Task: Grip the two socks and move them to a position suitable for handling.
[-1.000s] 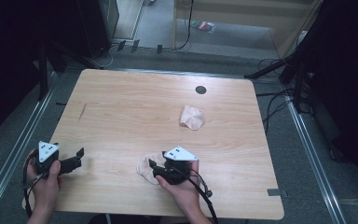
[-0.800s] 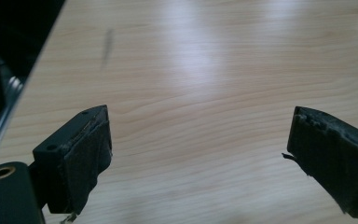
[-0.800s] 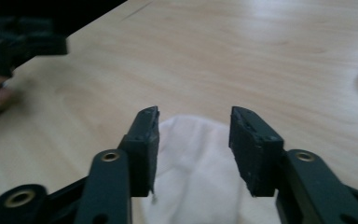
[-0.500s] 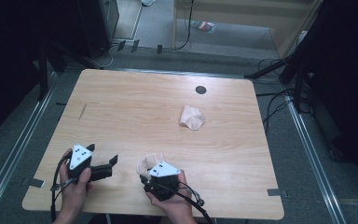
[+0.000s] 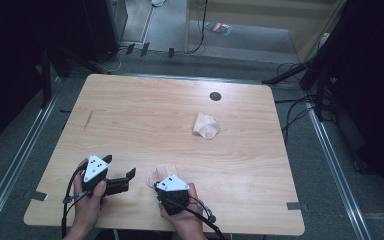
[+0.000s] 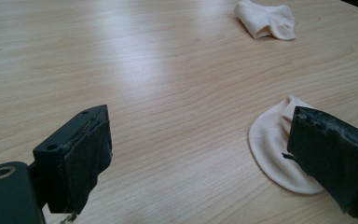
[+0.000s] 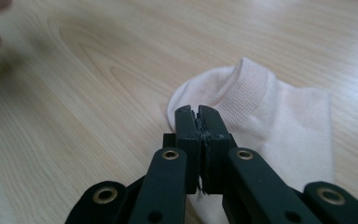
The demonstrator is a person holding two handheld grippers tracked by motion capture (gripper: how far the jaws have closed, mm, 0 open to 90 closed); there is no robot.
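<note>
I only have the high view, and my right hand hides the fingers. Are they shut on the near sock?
Observer: The right gripper has just been closing, and its fingers now stand shut, with the tips over the near sock beside its ribbed cuff. I can't tell whether fabric is pinched.
Operator: Is the left lined up on that sock?
Observer: No. The left gripper is open, and the sock lies off to one side, partly behind one finger, not between them.

Pale wooden table (image 5: pixel 130 115), grey floor (image 5: pixel 300 50), metal rails (image 5: pixel 335 165), dark surroundings.
</note>
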